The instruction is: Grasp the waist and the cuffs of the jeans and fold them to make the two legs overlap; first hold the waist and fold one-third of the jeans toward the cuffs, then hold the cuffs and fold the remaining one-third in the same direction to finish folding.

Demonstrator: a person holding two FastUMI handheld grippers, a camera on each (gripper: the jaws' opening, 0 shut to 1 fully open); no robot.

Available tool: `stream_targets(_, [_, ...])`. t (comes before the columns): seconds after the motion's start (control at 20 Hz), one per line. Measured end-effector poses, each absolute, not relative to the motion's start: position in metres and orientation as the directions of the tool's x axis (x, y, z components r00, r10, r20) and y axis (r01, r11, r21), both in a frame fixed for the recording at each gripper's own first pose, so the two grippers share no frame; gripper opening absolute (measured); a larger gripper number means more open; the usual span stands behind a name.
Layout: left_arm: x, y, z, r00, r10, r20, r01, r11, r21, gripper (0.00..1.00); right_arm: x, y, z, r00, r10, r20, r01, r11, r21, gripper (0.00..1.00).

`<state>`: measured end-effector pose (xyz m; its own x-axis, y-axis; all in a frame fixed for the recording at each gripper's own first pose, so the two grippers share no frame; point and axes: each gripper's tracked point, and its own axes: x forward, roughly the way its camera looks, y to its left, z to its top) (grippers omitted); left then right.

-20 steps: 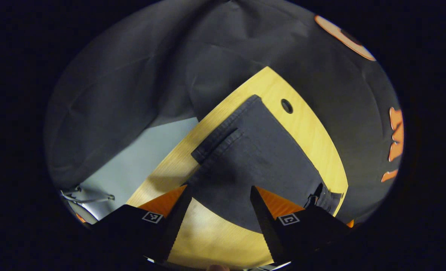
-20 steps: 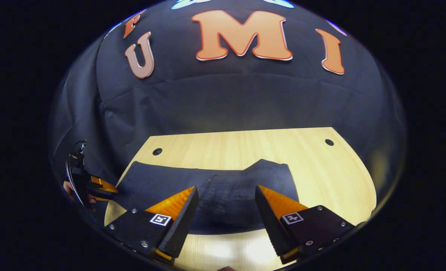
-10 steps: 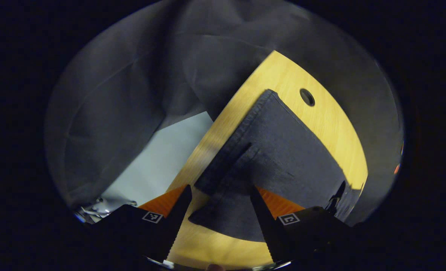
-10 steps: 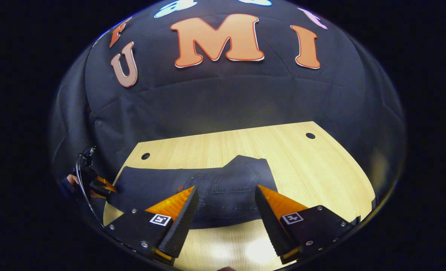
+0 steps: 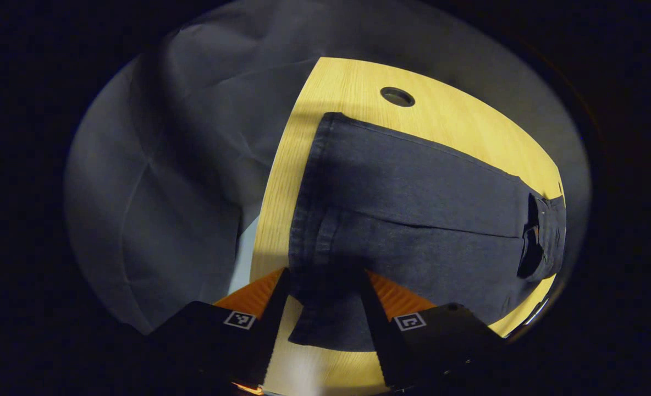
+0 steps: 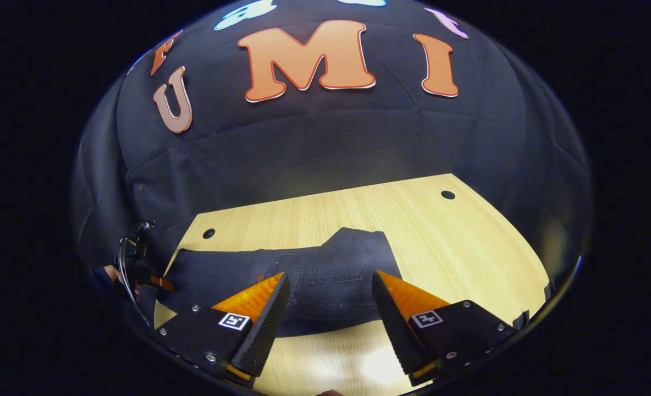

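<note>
Jeans' cuffs (image 5: pixel 309 231) at table edge (image 5: pixel 273 220)

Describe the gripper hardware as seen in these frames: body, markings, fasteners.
Each gripper, left and right, has two wedge-shaped fingers with ribbed inner faces on dark blocky mounts. Every mount carries a small square black-and-white tag. The right gripper view also shows silver screws on the mounts.

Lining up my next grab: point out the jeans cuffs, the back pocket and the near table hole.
jeans cuffs (image 5: pixel 309 220): left gripper view, hem edge.
back pocket (image 6: pixel 341 263): right gripper view, pocket middle.
table hole (image 5: pixel 397 97): left gripper view, hole centre.
</note>
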<state>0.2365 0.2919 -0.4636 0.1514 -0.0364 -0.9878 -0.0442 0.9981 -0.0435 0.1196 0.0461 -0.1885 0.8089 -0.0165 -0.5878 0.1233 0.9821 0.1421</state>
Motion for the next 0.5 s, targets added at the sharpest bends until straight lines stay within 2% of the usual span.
stream_targets(0.05, [0.238,0.282,-0.467,0.166,-0.079,-0.983,-0.044,0.995,-0.088,0.56,0.120,0.047,-0.188,0.809,-0.013,-0.588,0.121,0.982,0.144,0.91])
stream_targets(0.15, [0.238,0.277,-0.462,0.177,-0.100,-0.979,-0.035,0.993,-0.108,0.18,0.119,0.050,-0.186,0.810,-0.011,-0.587,0.117,0.983,0.142,0.92])
stream_targets(0.2, [0.241,0.275,-0.469,0.182,-0.107,-0.977,-0.068,0.990,-0.121,0.18,0.119,0.051,-0.185,0.809,-0.007,-0.588,0.111,0.984,0.140,0.92])
stream_targets(0.25, [0.235,0.276,-0.461,0.178,-0.120,-0.977,-0.067,0.989,-0.133,0.10,0.117,0.050,-0.185,0.808,-0.012,-0.589,0.110,0.985,0.131,0.91])
stream_targets(0.5, [0.249,0.263,-0.402,0.352,-0.181,-0.918,-0.058,0.975,-0.215,0.10,0.123,0.038,-0.175,0.821,-0.028,-0.570,0.119,0.985,0.122,0.91])
